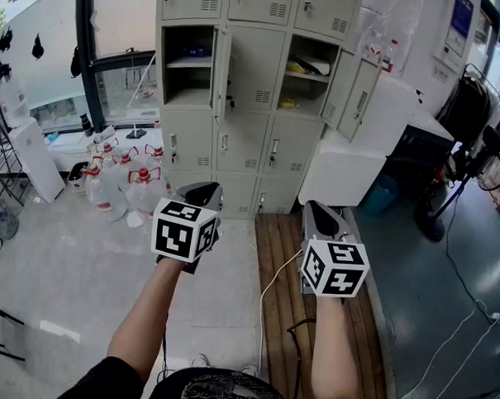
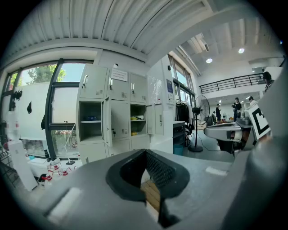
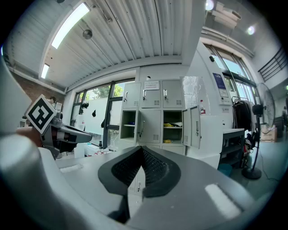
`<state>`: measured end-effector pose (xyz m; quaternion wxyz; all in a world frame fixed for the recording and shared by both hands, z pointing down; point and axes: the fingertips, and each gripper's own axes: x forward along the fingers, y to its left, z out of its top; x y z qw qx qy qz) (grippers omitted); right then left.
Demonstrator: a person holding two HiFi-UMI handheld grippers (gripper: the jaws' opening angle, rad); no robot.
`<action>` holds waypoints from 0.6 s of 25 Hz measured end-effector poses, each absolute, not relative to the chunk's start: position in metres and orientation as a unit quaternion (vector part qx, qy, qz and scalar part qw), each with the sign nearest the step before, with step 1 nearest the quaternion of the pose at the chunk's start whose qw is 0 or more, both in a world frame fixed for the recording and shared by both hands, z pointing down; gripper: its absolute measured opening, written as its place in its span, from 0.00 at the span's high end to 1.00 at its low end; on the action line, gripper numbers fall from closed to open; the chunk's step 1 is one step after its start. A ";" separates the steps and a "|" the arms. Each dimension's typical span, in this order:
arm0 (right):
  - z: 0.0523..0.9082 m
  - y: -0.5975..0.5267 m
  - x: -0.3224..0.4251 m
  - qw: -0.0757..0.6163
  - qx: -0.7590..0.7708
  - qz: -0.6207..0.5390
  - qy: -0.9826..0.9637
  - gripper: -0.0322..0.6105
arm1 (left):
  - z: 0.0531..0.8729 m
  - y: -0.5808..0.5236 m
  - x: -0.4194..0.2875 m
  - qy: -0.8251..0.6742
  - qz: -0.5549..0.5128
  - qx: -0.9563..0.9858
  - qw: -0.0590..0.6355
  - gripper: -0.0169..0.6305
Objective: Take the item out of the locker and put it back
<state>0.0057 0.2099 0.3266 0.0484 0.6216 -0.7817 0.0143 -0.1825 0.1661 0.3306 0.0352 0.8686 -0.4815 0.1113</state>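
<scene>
Grey floor tiles run from the person's feet to a tall bank of grey metal lockers (image 1: 252, 145) standing along the floor's far edge, with large windows (image 1: 116, 56) over the far left corner. A white cabinet (image 1: 350, 170) stands against the bank's right side. A slatted wooden platform (image 1: 284, 262) lies on the floor in front of the lockers, under the right gripper. Clear water jugs (image 1: 126, 185) with red caps are clustered near the floor's left edge.

Two compartments in the second row are open. The left open compartment (image 1: 187, 84) has its door swung out to the right, and a small blue item (image 1: 194, 50) lies on its inner shelf. The right open compartment (image 1: 308, 90) holds a pale, flat thing (image 1: 315, 65) on its shelf and a yellow item (image 1: 289, 104) on its floor, at the left side. Which of these is the item to be taken cannot be told; all lie inside the lockers, well apart from both grippers.

The left gripper (image 1: 202, 188) is held low in front of the lockers, its dark ribbed pads (image 2: 157, 168) pressed together at the tips with nothing between them. The right gripper (image 1: 314, 207) is beside it over the platform, likewise clenched and empty, its pads (image 3: 153, 168) meeting at the tip.
</scene>
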 end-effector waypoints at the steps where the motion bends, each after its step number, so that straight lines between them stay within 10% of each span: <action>1: 0.326 0.210 0.007 0.046 0.623 0.014 -0.781 0.91 | 0.331 0.167 -0.181 -0.481 0.112 0.869 0.035 0.97; 15: 0.326 0.215 0.023 0.033 0.626 0.013 -0.779 0.91 | 0.329 0.173 -0.163 -0.484 0.116 0.867 0.033 0.97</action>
